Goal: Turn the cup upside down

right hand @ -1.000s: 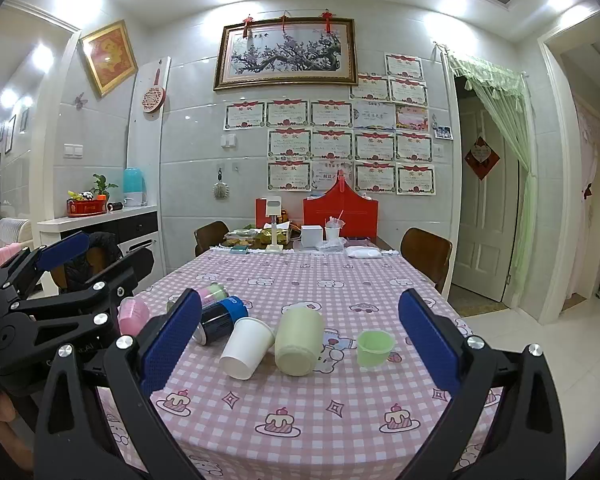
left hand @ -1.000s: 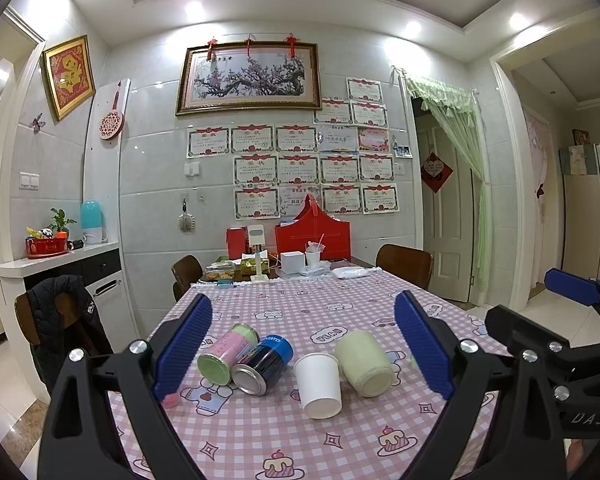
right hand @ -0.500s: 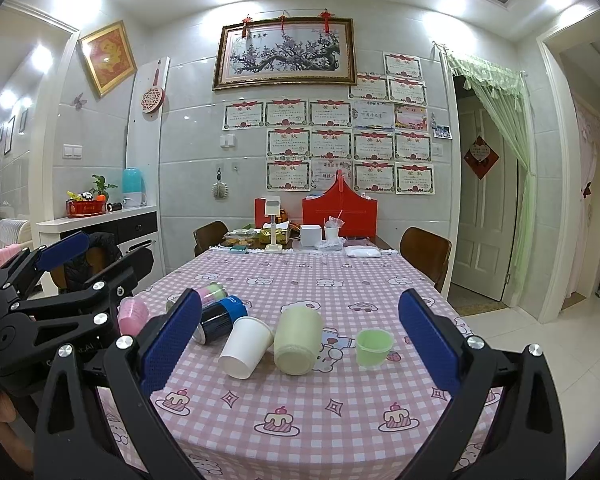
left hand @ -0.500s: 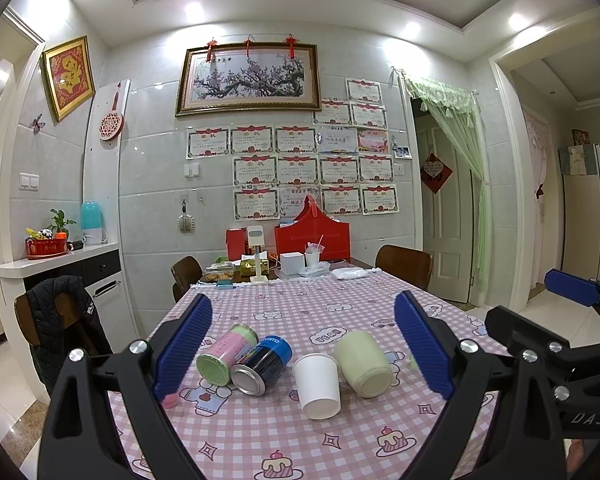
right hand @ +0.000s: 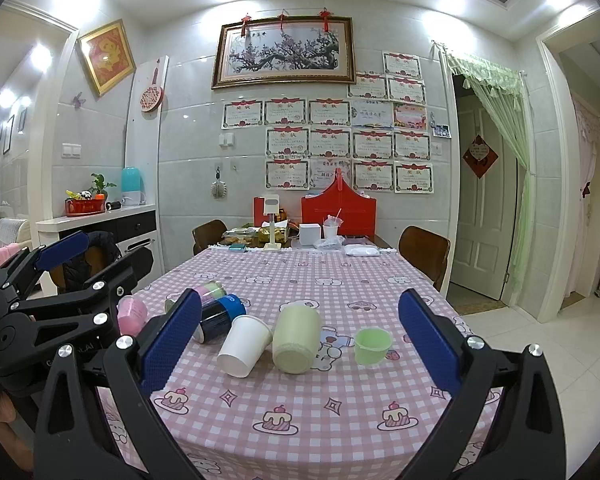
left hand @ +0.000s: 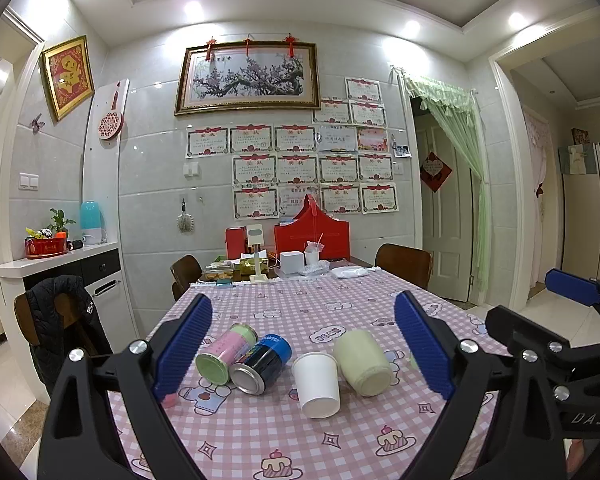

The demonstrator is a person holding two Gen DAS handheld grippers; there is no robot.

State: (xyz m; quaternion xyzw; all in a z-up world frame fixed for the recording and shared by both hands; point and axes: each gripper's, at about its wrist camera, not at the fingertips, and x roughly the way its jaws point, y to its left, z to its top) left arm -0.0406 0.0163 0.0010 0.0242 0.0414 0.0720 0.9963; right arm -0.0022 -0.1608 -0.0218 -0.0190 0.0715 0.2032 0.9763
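Observation:
A small green cup [right hand: 373, 346] stands upright, mouth up, on the pink checked tablecloth [right hand: 340, 400]. A white paper cup [right hand: 244, 346] [left hand: 317, 384] lies on its side beside a pale green cup [right hand: 296, 340] [left hand: 363, 362], also on its side. A small pink cup [right hand: 133, 314] stands at the table's left edge. My left gripper [left hand: 302, 352] is open and empty, held above the near table edge in front of the lying cups. My right gripper [right hand: 300, 340] is open and empty, the same distance back.
A blue can [left hand: 262, 364] and a pink-green can [left hand: 224, 354] lie on their sides left of the cups. Boxes, a red holder [left hand: 312, 236] and clutter fill the table's far end. Chairs [left hand: 404, 262] stand around it. A jacket hangs on a chair [left hand: 66, 320] at left.

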